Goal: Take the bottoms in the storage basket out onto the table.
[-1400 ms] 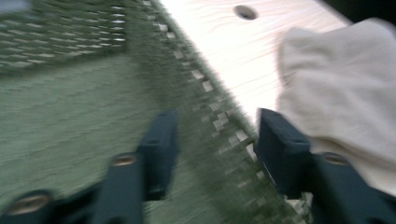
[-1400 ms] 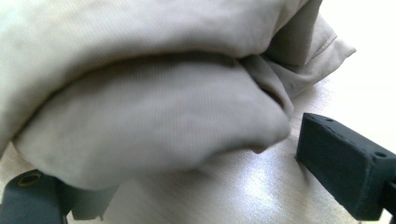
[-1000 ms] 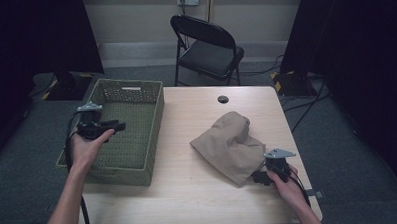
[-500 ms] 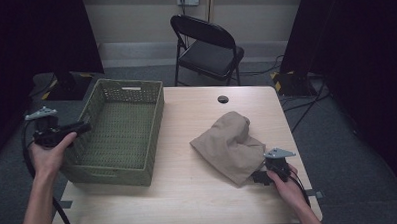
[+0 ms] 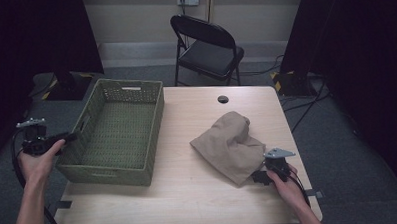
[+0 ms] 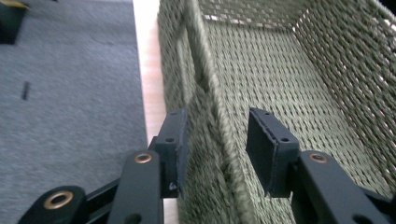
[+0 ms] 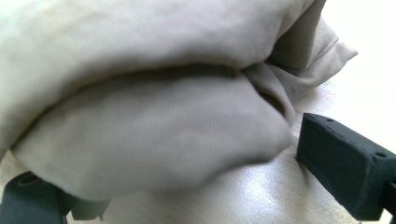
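A green woven basket (image 5: 118, 130) stands on the left half of the table. My left gripper (image 5: 67, 138) is at its left wall, held by a hand off the table's left edge. In the left gripper view this gripper (image 6: 219, 135) is open, and the basket's wall (image 6: 205, 93) runs between the jaws, one outside and one inside. A crumpled tan cloth (image 5: 227, 143) lies right of centre. My right gripper (image 5: 256, 177) rests at its near right corner. It is open wide (image 7: 187, 177), with a thick fold of the cloth (image 7: 154, 130) bulging between the jaws.
The wooden table (image 5: 189, 192) has a round cable hole (image 5: 223, 99) near its far edge. A black folding chair (image 5: 206, 46) stands behind the table. Grey carpet (image 6: 70, 93) lies left of the basket, with a dark stand base (image 5: 65, 86) on it.
My left gripper has moved from above the basket leftward and down, out to its left wall. The right gripper and the cloth have stayed put.
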